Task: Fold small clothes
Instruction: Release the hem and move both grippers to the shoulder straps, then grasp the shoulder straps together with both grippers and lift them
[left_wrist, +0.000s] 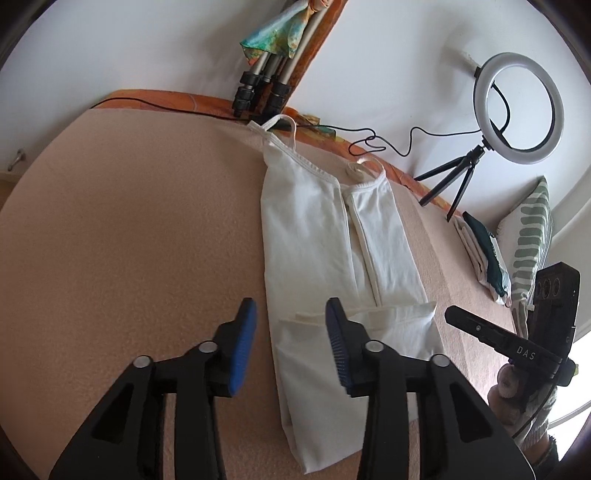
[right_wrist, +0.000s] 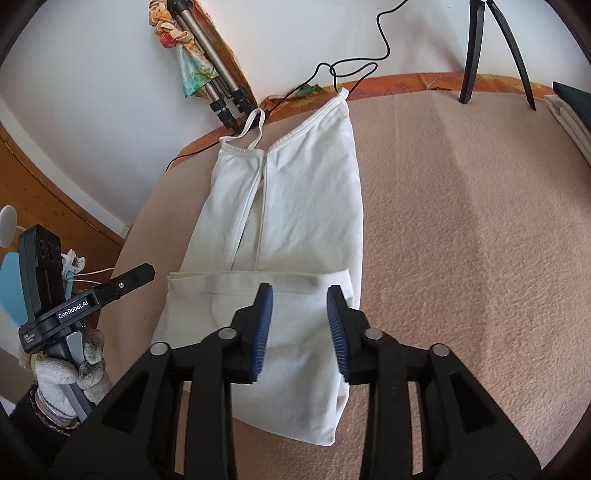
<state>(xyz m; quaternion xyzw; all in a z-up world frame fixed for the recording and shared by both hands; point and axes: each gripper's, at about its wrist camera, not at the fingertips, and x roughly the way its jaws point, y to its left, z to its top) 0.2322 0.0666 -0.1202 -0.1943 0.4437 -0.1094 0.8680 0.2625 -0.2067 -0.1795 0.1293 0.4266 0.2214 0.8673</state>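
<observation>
Garment: white strappy top (left_wrist: 306, 229) lies flat on the peach blanket (left_wrist: 129, 240), long sides folded in to the middle so that it forms a narrow strip; straps toward the wall.
Hem fold: the bottom end (right_wrist: 258, 291) is turned up over the body, its edge running straight across; the cloth lies loose with nothing pinning it.
Left gripper (left_wrist: 290, 347): jaws partly open, nothing between the pads. The blue pads (left_wrist: 243, 347) straddle the strip's left edge from above; one finger shows over bare blanket, the other over the folded hem. No contact visible.
Right gripper (right_wrist: 301, 328): jaws partly open, empty. Both fingers appear over the turned-up hem, right finger near the strip's right edge; whether the tips brush the cloth cannot be told.
Reason for pose (judgement): both grippers sit at the near end, one at each side edge, which fits a two-corner hold on the hem for a straight fold; open jaws over settled cloth suggest the hem has been let go.
Progress (judgement): side folds done, first cross fold laid; a further fold toward the straps is likely left.
Surroundings: ring light on small tripod (left_wrist: 517, 110) and folded clothes (left_wrist: 480, 251) stand well apart from the top, at the blanket's far side.
Risk (judgement): thin cloth may slip open at the middle seam when lifted.
</observation>
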